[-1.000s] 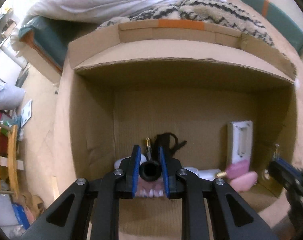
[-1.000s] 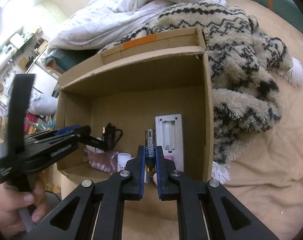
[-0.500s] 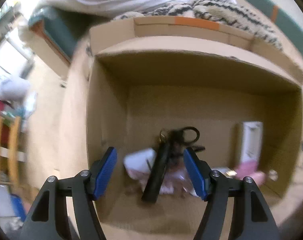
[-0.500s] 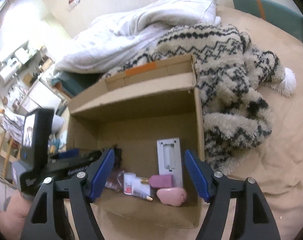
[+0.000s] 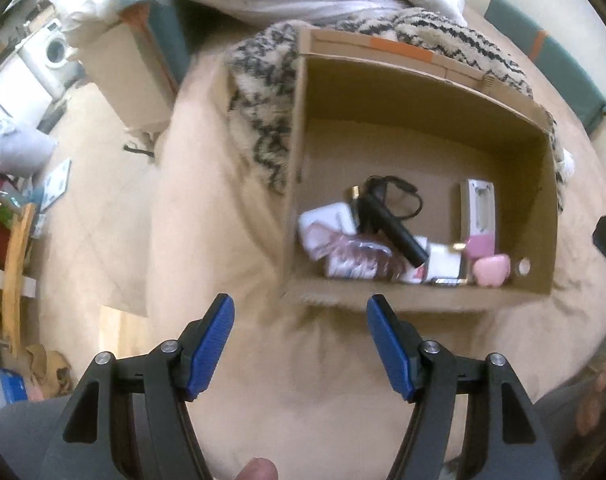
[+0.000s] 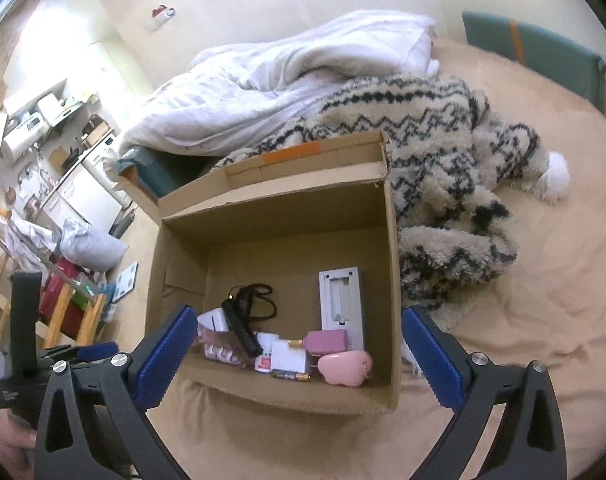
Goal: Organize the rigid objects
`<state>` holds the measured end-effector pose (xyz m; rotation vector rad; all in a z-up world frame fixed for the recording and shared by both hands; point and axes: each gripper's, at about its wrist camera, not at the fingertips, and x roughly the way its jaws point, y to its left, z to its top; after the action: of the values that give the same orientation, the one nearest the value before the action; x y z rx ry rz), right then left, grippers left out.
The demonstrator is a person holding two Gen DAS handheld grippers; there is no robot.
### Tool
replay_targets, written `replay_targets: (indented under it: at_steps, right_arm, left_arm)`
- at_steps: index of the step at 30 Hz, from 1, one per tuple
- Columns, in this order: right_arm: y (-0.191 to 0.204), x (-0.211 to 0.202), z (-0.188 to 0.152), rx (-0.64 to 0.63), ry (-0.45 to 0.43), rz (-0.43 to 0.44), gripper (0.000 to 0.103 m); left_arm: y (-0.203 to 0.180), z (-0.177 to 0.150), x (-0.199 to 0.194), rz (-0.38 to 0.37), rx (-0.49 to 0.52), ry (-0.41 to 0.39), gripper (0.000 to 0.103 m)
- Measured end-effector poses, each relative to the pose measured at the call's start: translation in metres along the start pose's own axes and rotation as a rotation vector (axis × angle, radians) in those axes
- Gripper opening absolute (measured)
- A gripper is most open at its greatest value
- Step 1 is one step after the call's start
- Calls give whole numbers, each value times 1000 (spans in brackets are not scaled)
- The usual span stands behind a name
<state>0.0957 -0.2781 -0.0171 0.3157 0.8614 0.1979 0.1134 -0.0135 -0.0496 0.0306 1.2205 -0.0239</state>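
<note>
A black cylindrical flashlight [image 6: 242, 330] lies slanted across the clutter inside the cardboard box [image 6: 391, 264], its corded end toward the box's back wall. A battery [image 6: 290, 376] lies lengthwise along the box's front wall. The left gripper [image 5: 300, 346] has jaws apart and empty before the box; the right gripper [image 6: 297, 350] has just been opening, with nothing gripped.

box [image 6: 391, 280] – open cardboard, on beige bed | black tube [image 6: 241, 330] – tilted over white and pink packets, left | battery [image 6: 291, 376] – flat by near wall | white remote [image 6: 340, 300] – back up, right | pink case [image 6: 345, 366] – near right corner
</note>
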Motion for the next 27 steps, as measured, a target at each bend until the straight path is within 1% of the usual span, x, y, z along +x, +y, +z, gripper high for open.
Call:
replay_targets:
  at_steps: [3,5,6,8,9,10,11,13,15,17,20,22,27]
  right_arm:
    - [2,-11,-15,21,-2,4,103]
    - [4,-19,-26,25,-4,0,103]
    - [6,-22,-31,23,-7,0,103]
    - [9,-31,-39,14,-20,-7,103]
    - [11,-35,-43,9,-30,-10,103]
    - [13,-41,-46,0,-46,-19,103]
    - [15,-46,-49,-8,-62,-24,103]
    - [21,-53,-53,-29,-92,-36,103]
    - [25,-59,-56,-46,-122,-49,103]
    - [29,-62,-58,-58,-144,-58,103]
    - [34,-60,-58,-91,-175,-86,103]
    - [36,-58,-57,-107,-176,-106,103]
    - [37,-50,-56,-104,-154,-95,103]
  left_arm:
    - [12,-20,-14,-17,-16,-35,67]
    - [17,-28,-21,-26,-30,-71,77]
    - [18,-32,-25,-33,-33,-92,87]
    - [20,-43,-35,-50,-35,-147,89]
    - [19,-43,-38,-53,-35,-160,92]
    - [17,-45,-42,-64,-29,-184,100]
    - [16,-48,-46,-71,-22,-211,103]
    - [13,-52,-56,-67,-12,-269,103]
    - [10,-56,-65,-32,-3,-339,103]
    - [8,-58,-72,-6,-10,-386,103]
    - [8,-59,-75,16,-12,-416,103]
    - [7,-61,-76,17,-10,-431,103]
    - [6,-60,-71,-7,-18,-413,103]
